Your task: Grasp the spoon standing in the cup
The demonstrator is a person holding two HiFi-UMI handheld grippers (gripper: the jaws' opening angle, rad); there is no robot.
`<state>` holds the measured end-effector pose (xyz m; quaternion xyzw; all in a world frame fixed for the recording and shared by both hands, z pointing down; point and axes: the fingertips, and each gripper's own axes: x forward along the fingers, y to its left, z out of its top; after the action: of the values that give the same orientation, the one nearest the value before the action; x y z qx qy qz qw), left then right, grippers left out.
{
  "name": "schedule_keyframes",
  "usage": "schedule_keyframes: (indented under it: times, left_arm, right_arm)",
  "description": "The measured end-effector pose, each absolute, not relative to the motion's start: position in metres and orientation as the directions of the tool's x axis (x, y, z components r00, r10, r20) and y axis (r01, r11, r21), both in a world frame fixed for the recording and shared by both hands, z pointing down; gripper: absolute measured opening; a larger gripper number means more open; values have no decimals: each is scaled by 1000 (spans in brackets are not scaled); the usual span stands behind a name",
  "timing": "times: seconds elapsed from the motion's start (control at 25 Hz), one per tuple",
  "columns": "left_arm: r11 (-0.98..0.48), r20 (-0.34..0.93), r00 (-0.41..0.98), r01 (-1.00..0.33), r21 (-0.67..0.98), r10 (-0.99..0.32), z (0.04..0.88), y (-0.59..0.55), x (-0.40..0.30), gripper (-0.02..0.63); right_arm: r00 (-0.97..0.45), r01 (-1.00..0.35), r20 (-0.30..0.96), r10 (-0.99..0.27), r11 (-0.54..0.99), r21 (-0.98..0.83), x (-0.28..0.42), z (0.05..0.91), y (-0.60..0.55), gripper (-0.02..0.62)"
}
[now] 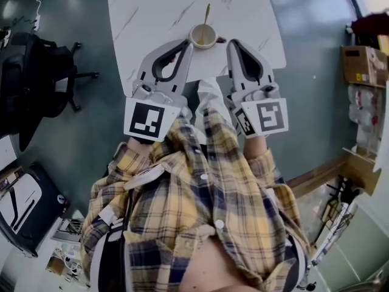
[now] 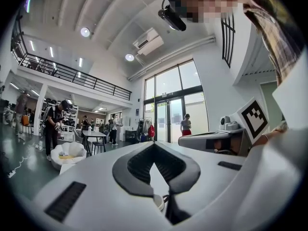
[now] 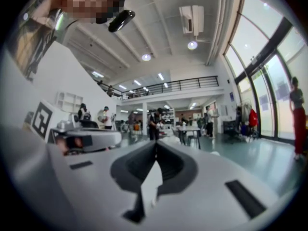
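A cream cup (image 1: 203, 36) stands near the front edge of the white marble table (image 1: 152, 11). A thin golden spoon (image 1: 206, 14) stands in it and leans away from me. My left gripper (image 1: 189, 43) is shut and empty, its tip just left of the cup. My right gripper (image 1: 231, 42) is shut too, with nothing in it, its tip just right of the cup. In the left gripper view the jaws (image 2: 154, 144) meet at the tip, and the right gripper's body (image 2: 211, 141) shows beside them. The right gripper view shows its jaws (image 3: 155, 143) closed as well.
A black office chair (image 1: 36, 72) stands on the floor to the left of the table. Cardboard boxes and shelves (image 1: 364, 66) line the right side. Both gripper views look level into a big hall with people, tables (image 2: 94, 136) and glass doors (image 2: 171, 114).
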<state>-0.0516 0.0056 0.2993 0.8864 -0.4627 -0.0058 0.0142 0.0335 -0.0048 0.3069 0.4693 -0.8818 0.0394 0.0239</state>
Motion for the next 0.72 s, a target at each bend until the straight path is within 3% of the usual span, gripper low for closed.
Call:
schedule_keyframes:
  times: [0.72]
  left_arm:
    - [-274, -1, 274, -961, 22, -962, 289, -132, -24, 14]
  right_arm:
    - [-818, -573, 107, -566, 818, -56, 42, 307, -156, 31]
